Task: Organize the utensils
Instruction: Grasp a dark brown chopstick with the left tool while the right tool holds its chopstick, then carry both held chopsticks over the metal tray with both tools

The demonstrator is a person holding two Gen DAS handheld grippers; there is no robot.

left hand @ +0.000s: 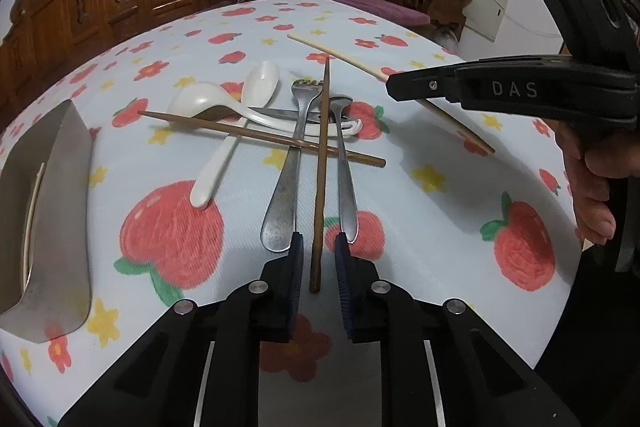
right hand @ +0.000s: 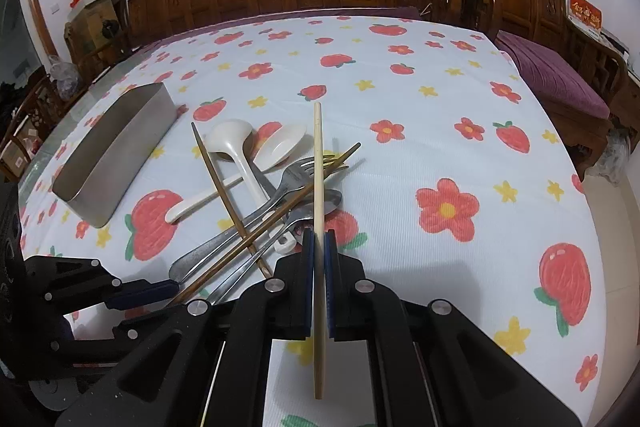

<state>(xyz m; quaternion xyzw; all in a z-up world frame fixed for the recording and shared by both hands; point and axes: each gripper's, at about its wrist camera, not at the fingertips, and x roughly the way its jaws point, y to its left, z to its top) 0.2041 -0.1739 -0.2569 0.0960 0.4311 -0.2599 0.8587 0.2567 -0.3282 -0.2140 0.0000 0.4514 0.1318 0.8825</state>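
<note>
my left claw straddles the near end of a brown chopstick without pinching it, while my right claw clamps a pale chopstick ahead.

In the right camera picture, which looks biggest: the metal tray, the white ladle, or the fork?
Largest to smallest, as they look:
1. Metal tray
2. Fork and white ladle: about alike in length, so I won't rank them.
</note>
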